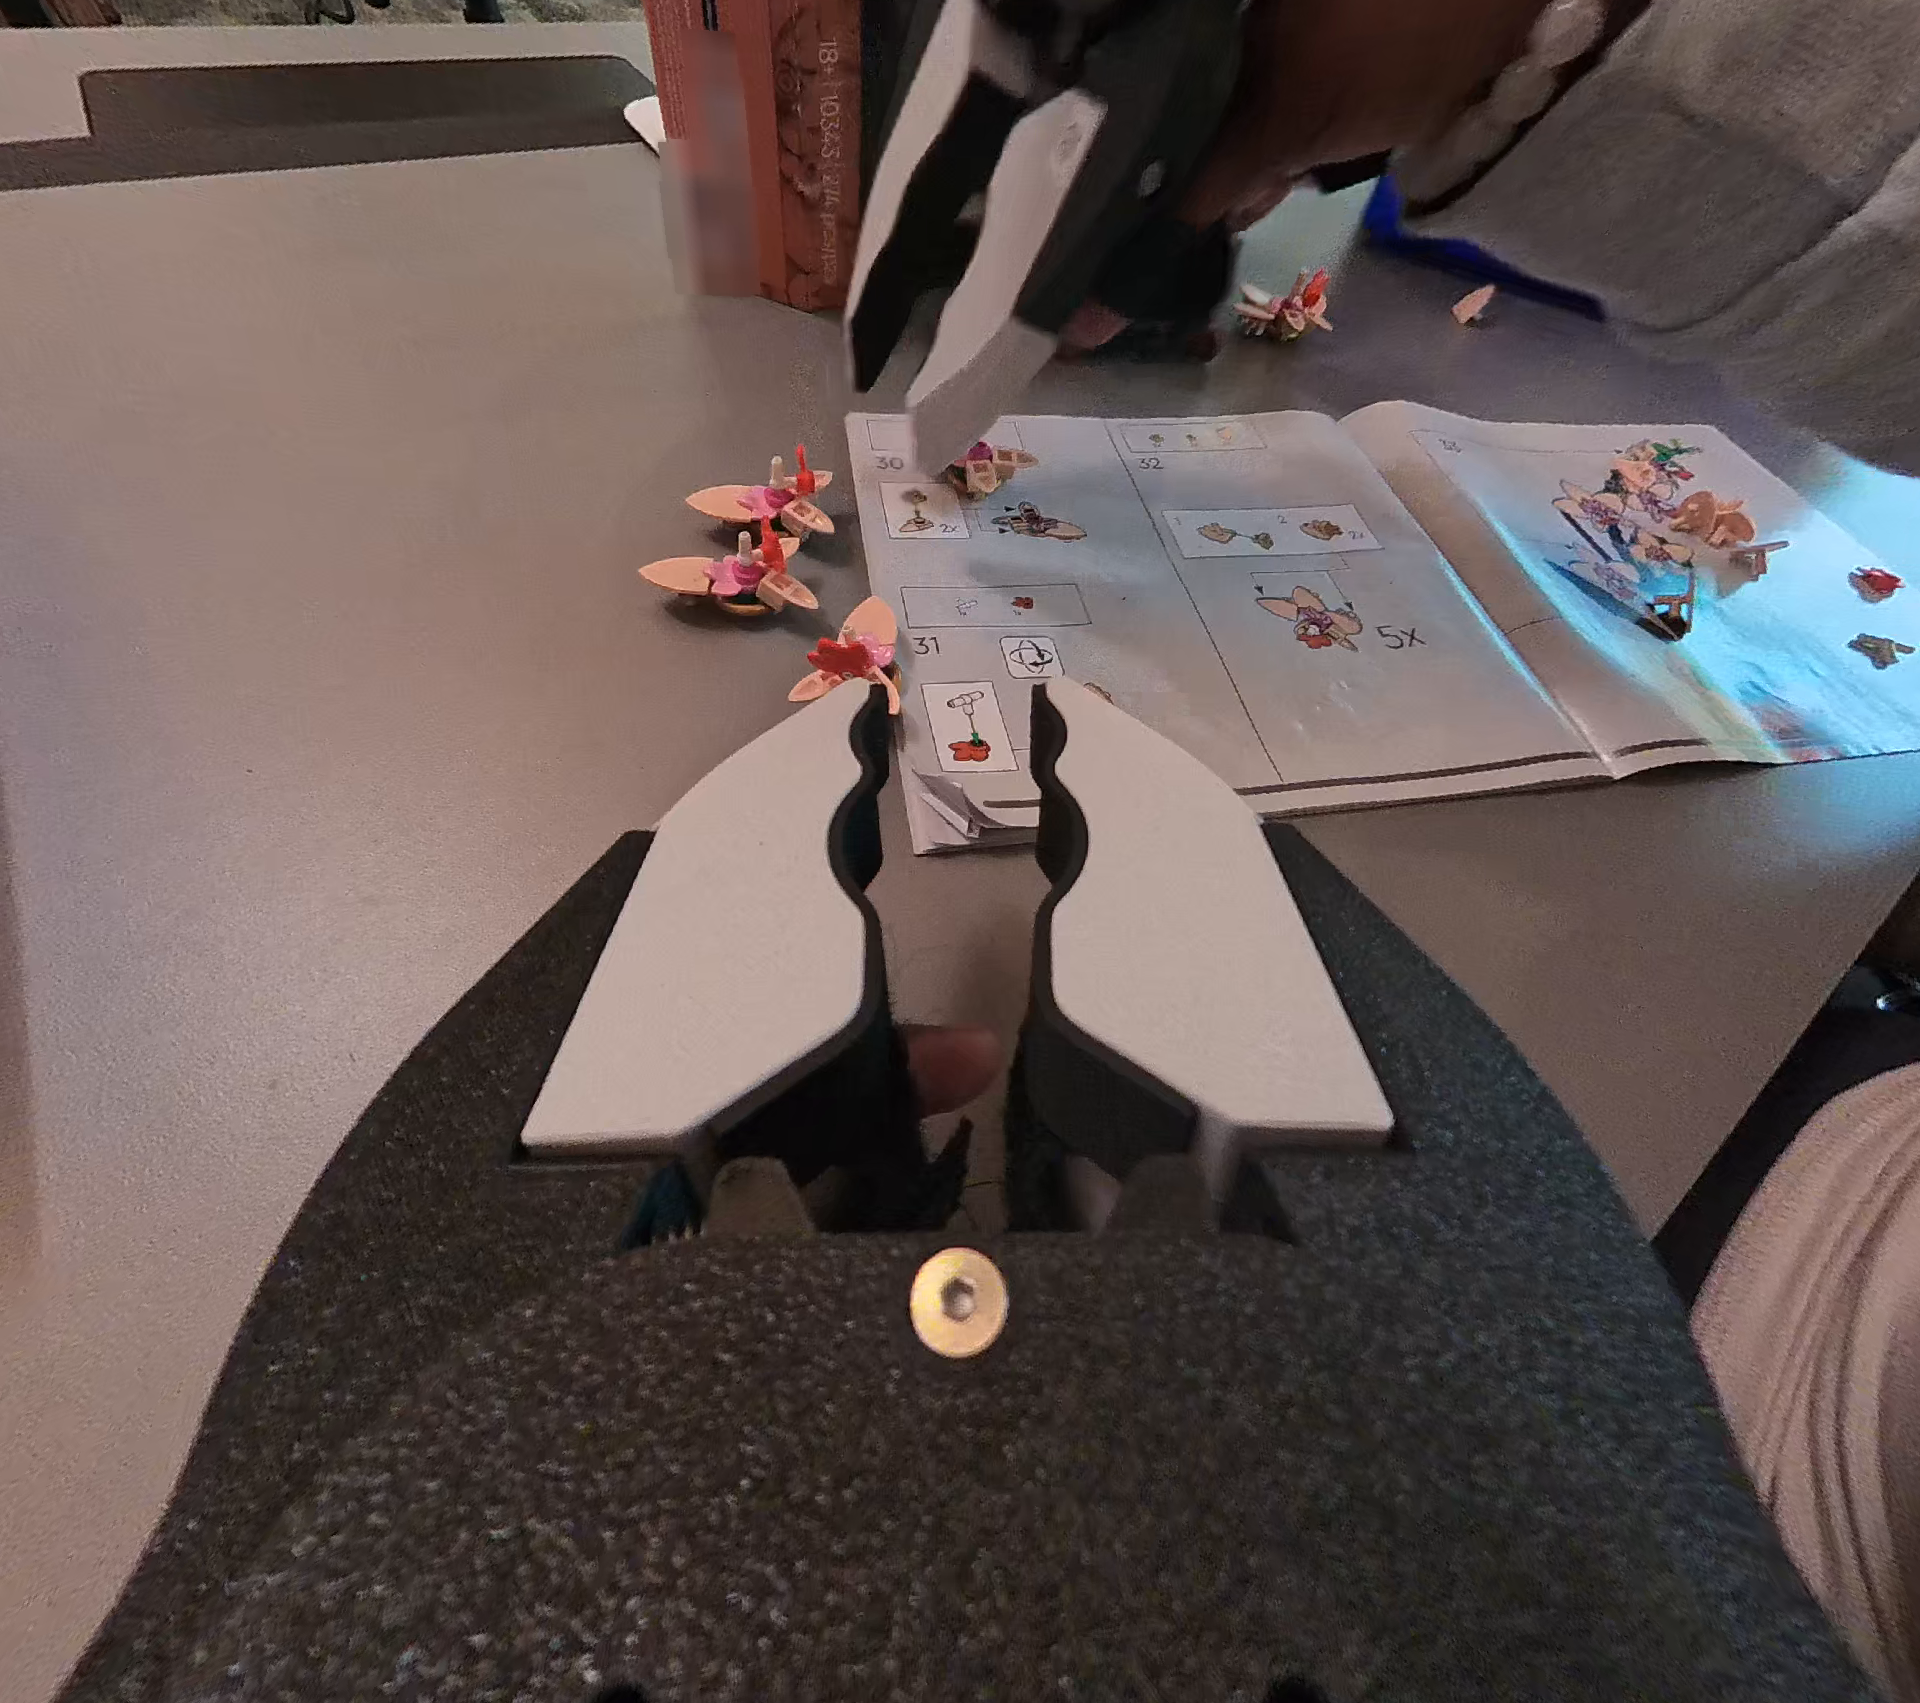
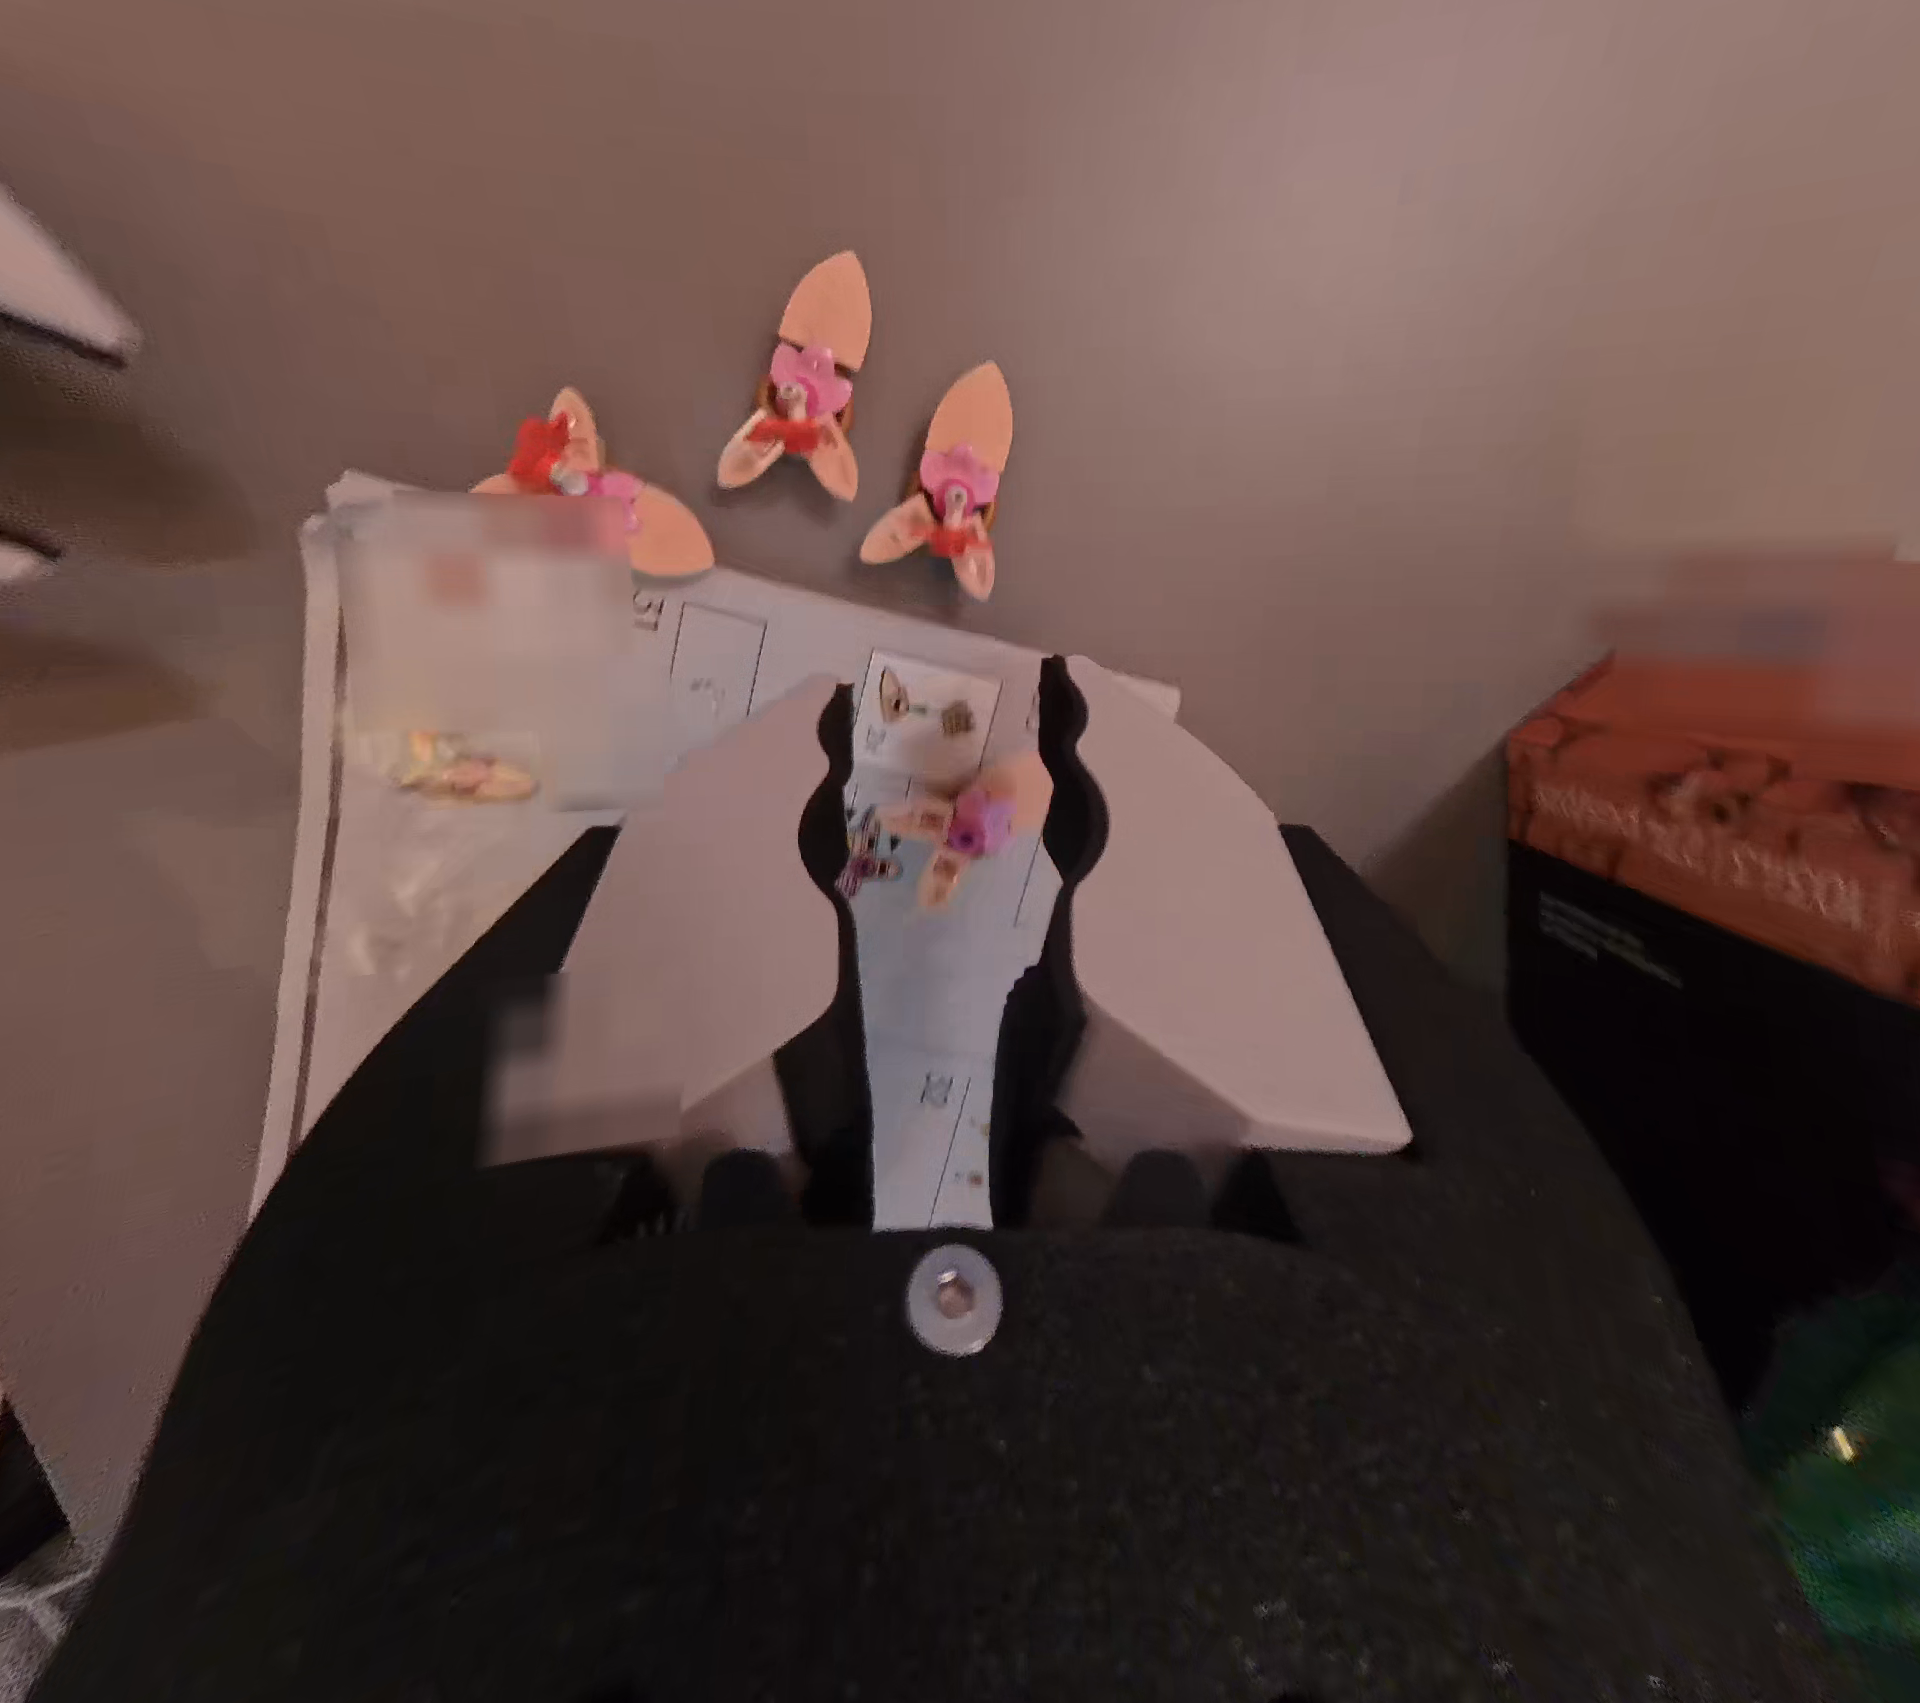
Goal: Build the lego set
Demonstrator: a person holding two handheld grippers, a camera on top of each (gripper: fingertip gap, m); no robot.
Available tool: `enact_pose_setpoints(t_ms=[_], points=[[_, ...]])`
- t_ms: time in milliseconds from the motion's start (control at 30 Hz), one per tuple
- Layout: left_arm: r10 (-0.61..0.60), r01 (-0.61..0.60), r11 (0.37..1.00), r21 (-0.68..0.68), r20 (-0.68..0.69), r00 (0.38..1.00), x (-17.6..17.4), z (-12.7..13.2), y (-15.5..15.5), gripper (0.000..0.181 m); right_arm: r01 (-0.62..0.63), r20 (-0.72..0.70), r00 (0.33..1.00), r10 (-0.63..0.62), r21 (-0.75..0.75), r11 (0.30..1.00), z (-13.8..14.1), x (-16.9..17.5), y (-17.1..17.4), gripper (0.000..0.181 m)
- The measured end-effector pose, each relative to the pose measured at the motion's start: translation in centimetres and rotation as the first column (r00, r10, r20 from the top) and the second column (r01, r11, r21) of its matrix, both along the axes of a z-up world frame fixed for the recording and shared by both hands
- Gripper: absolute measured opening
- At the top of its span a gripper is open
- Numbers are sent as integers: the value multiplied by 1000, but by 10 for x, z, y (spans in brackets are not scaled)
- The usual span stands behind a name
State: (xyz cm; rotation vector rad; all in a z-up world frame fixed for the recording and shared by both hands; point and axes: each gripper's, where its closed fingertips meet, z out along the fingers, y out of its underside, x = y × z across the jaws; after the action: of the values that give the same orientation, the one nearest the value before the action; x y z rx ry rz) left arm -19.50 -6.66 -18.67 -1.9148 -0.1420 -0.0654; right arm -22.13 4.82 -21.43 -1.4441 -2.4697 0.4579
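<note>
An open instruction booklet [image 1: 1351, 614] lies on the grey table. A small peach flower with a purple centre [image 1: 987, 469] sits on its left page. My right gripper [image 1: 902, 412] hovers over it, open; in the right wrist view the flower [image 2: 971, 822] lies between the spread fingers, close to the right one, and the gripper [image 2: 948, 679] does not clamp it. Three peach flowers with pink and red centres [image 1: 764, 500] [image 1: 732, 578] [image 1: 852, 656] lie left of the booklet, also in the right wrist view [image 2: 805, 396]. My left gripper [image 1: 961, 703] is open and empty near the booklet's near corner.
The orange set box [image 1: 769, 43] stands upright behind the booklet, also at right in the right wrist view [image 2: 1704, 822]. Another flower [image 1: 1288, 303] and a loose petal [image 1: 1473, 303] lie farther back. Loose pieces [image 1: 1714, 521] rest on the right page. A clear bag of parts [image 2: 457, 770] lies on the booklet.
</note>
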Motion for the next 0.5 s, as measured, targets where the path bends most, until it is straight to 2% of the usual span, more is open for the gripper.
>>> enact_pose_setpoints(t_ms=[100, 167, 267, 333, 500], points=[[-3, 3, 1000, 6, -7, 1000, 0, 1, 0, 25, 39, -77, 996, -35, 39, 998, 18, 22, 15, 34], [-6, 6, 1000, 12, -13, 1000, 1, 2, 1, 25, 90, -119, 989, -85, 43, 995, 20, 38, 27, 34], [-17, 17, 1000, 20, -25, 1000, 2, 3, 2, 25, 132, -157, 977, -142, -69, 989, 4, 46, 25, 33], [-20, 21, 999, 25, -30, 999, 3, 4, 3, 25, 145, -122, 980, -159, -121, 982, -10, 47, 20, 35], [-15, 16, 999, 32, -31, 999, 2, 5, 3, 25, 170, -104, 977, -184, -129, 977, -28, 34, 19, 32]])
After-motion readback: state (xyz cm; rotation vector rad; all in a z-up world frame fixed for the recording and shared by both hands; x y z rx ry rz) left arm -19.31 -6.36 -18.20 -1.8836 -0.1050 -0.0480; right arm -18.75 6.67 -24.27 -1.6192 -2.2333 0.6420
